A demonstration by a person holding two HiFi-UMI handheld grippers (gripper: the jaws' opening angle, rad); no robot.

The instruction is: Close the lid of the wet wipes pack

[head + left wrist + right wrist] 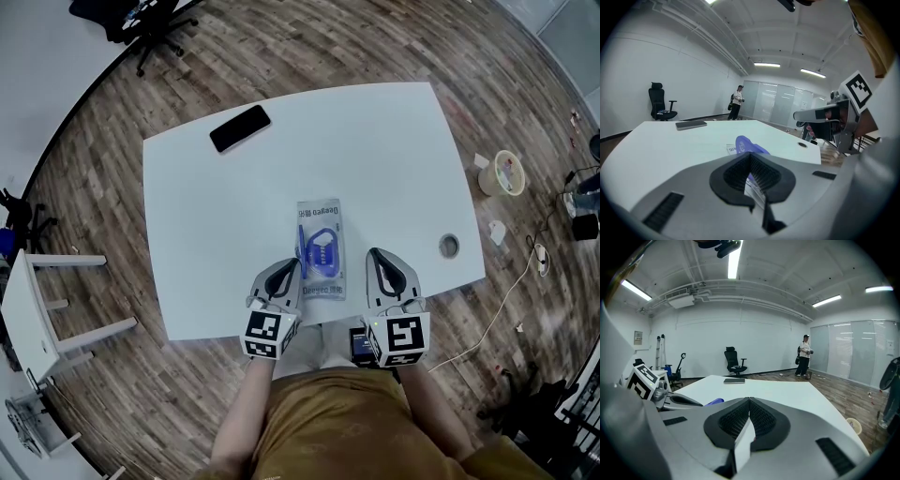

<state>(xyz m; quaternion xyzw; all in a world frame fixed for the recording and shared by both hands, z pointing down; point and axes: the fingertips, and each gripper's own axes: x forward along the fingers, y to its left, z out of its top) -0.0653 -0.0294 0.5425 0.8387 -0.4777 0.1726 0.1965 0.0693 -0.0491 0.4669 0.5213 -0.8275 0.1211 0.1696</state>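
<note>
The wet wipes pack (321, 246) lies flat on the white table (394, 141), lengthwise toward the person, on the 6 o'clock side of the tabletop and close to its near edge. Its blue lid (746, 144) is open: seen from the left hand-held gripper's side, the flap stands up off the pack rather than lying down on it.

The left hand-held gripper (751, 159) hovers just beside the pack at about 8 o'clock from it. Its jaws are pressed together at the tips and pinch nothing; the pack only shows beyond them. The right hand-held gripper (749, 404) sits at about 4 o'clock from the pack and a little further off, likewise pressed together and empty. Neither touches the pack or the lid.

I take this for the approach, with the closing itself not yet begun. The next move seems to call for one gripper steadying the pack, since it looks light and likely to slide on the smooth table. The other would tip the flap over its hinge and press it down until it seats.

Farther out, a dark phone (240, 128) lies at 11 o'clock from the pack, well apart, and a round cable grommet (450, 246) sits at 3 o'clock.
</note>
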